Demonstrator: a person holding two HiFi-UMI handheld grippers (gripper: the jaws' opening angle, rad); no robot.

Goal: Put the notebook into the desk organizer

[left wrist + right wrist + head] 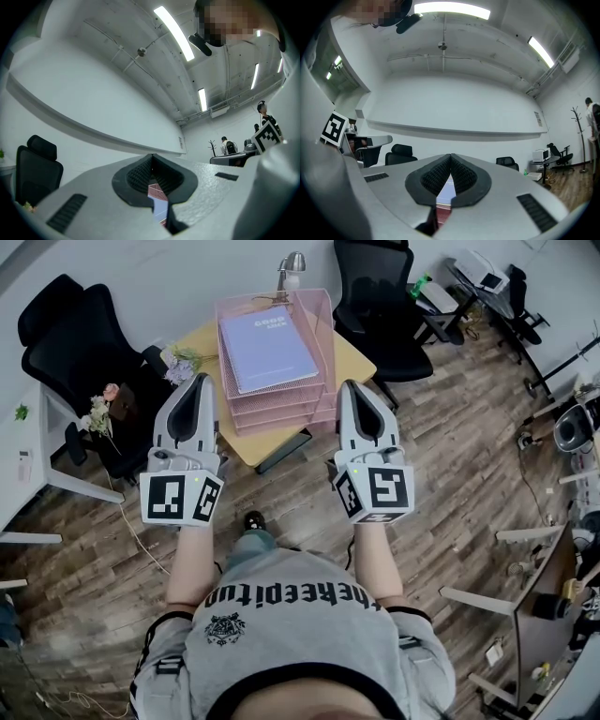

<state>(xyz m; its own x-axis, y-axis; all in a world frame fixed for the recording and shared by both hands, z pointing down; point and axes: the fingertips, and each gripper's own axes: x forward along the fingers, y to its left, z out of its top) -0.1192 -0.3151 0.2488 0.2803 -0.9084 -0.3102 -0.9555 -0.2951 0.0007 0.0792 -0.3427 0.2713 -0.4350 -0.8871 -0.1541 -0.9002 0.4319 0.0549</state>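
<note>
A lilac-blue notebook (267, 350) lies flat in the top tray of a pink mesh desk organizer (323, 329), which stands on a small yellow table (354, 360). My left gripper (199, 381) hovers just left of the organizer's front, its tips together, holding nothing. At the organizer's front right corner, my right gripper (351, 387) is likewise shut and empty. In the left gripper view the gripper (151, 157) shows a sliver of notebook (160, 208) through the slit below its tips. The right gripper view shows that gripper (450, 156) with the notebook (446, 186) and pink mesh below.
Black office chairs stand at the far left (70, 338) and behind the table (380, 306). A flower bunch (180, 362) and a lamp (291, 266) sit at the table's back. A white desk (33, 465) is at the left; cluttered desks (553, 596) line the right. The floor is wood planks.
</note>
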